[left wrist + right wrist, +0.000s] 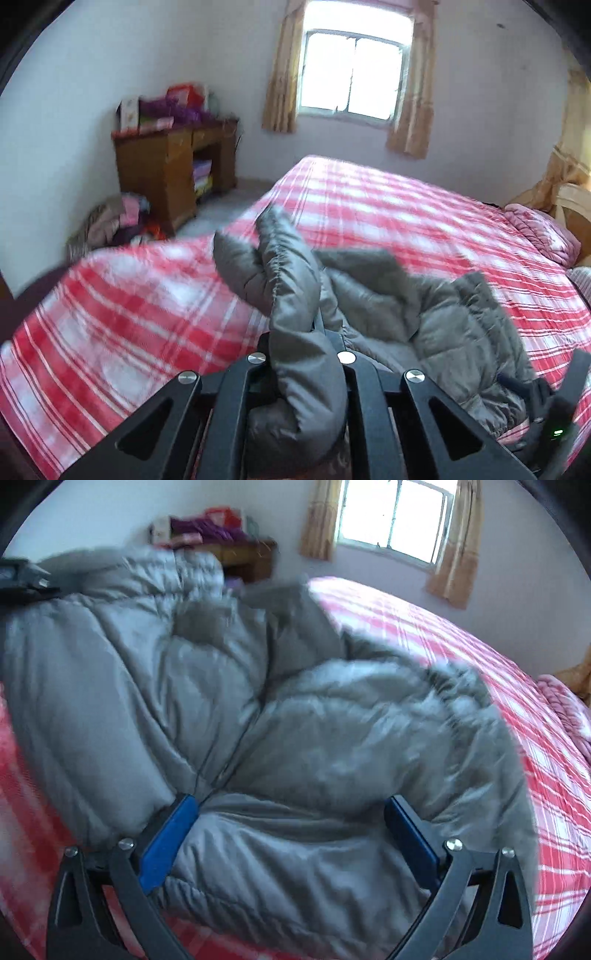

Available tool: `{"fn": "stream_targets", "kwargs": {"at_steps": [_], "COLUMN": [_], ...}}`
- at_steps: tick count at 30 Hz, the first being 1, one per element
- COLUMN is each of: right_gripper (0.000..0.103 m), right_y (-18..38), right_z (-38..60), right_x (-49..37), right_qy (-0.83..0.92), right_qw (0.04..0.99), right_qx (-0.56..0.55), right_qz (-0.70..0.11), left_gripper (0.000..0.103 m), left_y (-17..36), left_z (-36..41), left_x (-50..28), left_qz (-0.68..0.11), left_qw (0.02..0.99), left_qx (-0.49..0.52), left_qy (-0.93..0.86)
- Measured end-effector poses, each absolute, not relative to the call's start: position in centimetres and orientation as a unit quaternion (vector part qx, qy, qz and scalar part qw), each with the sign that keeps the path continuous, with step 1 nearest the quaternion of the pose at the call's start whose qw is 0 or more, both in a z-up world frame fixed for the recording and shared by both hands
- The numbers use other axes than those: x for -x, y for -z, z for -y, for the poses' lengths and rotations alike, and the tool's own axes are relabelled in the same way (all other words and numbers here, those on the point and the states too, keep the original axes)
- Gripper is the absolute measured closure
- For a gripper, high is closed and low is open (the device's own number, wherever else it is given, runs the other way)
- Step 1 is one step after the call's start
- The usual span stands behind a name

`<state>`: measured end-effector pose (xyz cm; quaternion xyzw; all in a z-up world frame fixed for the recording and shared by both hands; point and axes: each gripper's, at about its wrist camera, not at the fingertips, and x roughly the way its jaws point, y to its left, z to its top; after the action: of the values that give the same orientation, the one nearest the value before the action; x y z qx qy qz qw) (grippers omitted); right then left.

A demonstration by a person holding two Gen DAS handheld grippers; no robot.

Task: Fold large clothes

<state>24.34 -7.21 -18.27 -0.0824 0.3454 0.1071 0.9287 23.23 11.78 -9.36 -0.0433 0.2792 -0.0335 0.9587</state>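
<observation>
Puffy grey fabric fills the space right between our left gripper's [301, 354] jaws: they are clenched on a stitched, gathered edge of the grey padded jacket [388, 306], which looks like a cuff or hem, and the pinched fold runs up and forward away from the jaws. Beyond and to the right of them the rest of the jacket lies crumpled on the bed [147, 314].

Our right gripper [291, 830] has its jaws spread wide, the blue pads [166, 838] pressed down on either side of a quilted panel without pinching it. Ahead of these jaws the jacket bunches in soft mounds toward the far side of the bed, and the other gripper shows at the far left edge of this view.

We judge we are carrying one side of the jacket across to make a fold. To do it well, we should keep the left jaws firmly clamped, since slick fabric can slide out, and draw the edge low and steady over the body. The right jaws should stay planted as an anchor along the intended crease, so the bulk does not drag with the pull. Padding traps air, so pressing it flat afterwards would likely help.

Past the jacket, a pink quilt [543, 232] sits at the bed's far right.
</observation>
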Motion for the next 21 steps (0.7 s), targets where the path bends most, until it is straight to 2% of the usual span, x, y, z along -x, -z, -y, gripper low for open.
{"fn": "stream_targets", "kwargs": {"at_steps": [3, 6, 10, 13, 16, 21], "right_gripper": [0.0, 0.0, 0.0, 0.0, 0.0, 0.0], "right_y": [15.9, 14.9, 15.6, 16.9, 18.5, 20.6], "right_z": [10.6, 18.0, 25.8, 30.9, 34.5, 38.5], "right_x": [-22.5, -22.2, -21.8, -21.2, -20.4, -19.5], "right_qy": [-0.093, -0.027, 0.065, 0.105, 0.136, 0.162], "right_qw": [0.944, 0.955, 0.953, 0.945, 0.935, 0.919], "right_qx": [0.081, 0.022, -0.04, -0.073, -0.099, -0.131], "right_qz": [-0.307, -0.294, -0.294, -0.302, -0.313, -0.334], "left_gripper": [0.096, 0.096, 0.096, 0.096, 0.096, 0.095], "left_y": [6.4, 4.4, 4.7, 7.7, 12.8, 19.2], "left_z": [-7.4, -1.1, 8.3, 15.3, 21.4, 25.4], "left_x": [-22.4, -21.5, -21.3, -21.3, -21.4, -20.2], "left_qz": [-0.242, -0.209, -0.182, -0.194, -0.206, -0.206], "left_qw": [0.968, 0.971, 0.962, 0.941, 0.916, 0.887], "left_qx": [0.008, -0.042, -0.129, -0.186, -0.261, -0.345], "left_qy": [0.063, 0.105, 0.16, 0.205, 0.225, 0.227]}}
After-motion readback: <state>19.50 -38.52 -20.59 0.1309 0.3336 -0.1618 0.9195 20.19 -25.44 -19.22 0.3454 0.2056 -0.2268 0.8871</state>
